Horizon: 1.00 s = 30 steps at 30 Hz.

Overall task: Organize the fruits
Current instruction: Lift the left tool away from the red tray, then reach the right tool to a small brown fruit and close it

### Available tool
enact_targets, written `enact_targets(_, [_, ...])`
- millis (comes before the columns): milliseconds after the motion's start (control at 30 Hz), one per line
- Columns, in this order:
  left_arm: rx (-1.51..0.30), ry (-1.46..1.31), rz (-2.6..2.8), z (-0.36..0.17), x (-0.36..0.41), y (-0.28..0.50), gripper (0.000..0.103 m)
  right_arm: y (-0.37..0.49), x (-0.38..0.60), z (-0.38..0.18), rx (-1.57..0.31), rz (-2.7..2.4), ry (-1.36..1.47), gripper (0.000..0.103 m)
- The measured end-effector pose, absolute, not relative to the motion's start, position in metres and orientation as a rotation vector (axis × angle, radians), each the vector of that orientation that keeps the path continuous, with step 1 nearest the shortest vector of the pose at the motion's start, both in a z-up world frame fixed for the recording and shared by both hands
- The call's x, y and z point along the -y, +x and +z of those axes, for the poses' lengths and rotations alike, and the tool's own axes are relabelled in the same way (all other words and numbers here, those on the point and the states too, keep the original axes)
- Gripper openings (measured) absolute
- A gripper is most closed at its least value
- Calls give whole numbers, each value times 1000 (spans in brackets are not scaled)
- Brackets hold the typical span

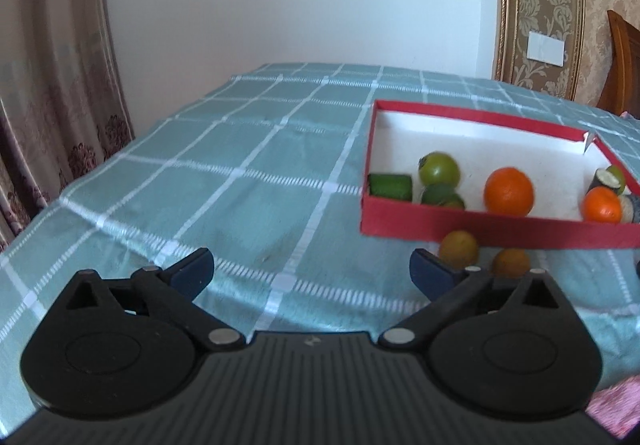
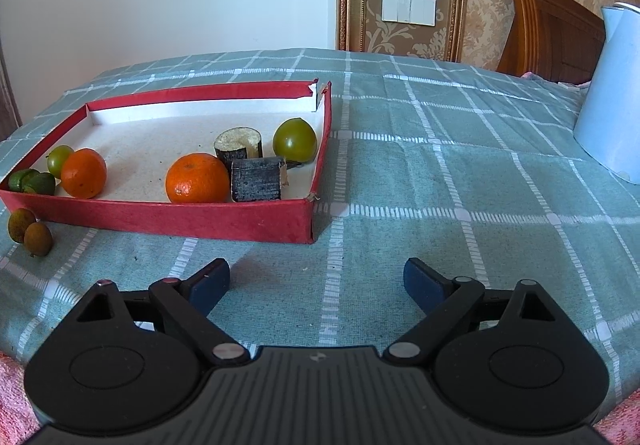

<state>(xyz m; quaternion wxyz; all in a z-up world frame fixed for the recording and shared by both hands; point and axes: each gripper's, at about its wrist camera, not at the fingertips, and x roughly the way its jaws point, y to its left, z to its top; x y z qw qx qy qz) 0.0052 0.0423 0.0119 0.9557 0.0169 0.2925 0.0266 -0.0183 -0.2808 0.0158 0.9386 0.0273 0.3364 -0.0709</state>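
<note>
Left wrist view: the left gripper [image 1: 312, 269] has its jaws spread wide, nothing between them, over bare checked cloth [image 1: 224, 181]. The red box [image 1: 472, 227] lies right, fruit inside; two brown fruits [image 1: 460, 248] sit by its near wall.

Right wrist view: the right gripper [image 2: 316, 281] jaws gape, empty, near the box's near right corner. No writing is readable.

I count one red box [image 2: 160, 219] on the table, holding two oranges [image 2: 197, 178] [image 2: 84, 173], two round green fruits [image 2: 295, 141] [image 2: 60, 160], two dark cut stubs [image 2: 256, 179] [image 2: 239, 144] and what look like two green chunks [image 2: 30, 181] bunched together. Two small brownish fruits [image 2: 38, 239] [image 2: 21, 225] lie outside it, and one pale blue jug [image 2: 612, 93] stands near the table's right edge.
</note>
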Motion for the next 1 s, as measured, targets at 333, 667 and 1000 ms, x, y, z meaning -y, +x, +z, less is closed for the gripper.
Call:
enact_targets(333, [-684,-3,43,3,-54,16,103,-28,269,22,-618,-112,-5,95])
enact_targets(667, [-684,-8,41,2,-54,15,103,-37,207,52,-533,114,20,95])
enact_targets(1000, [-666,-48,22,3,-61,13,103,-13,143,40,-563,232,-125,87])
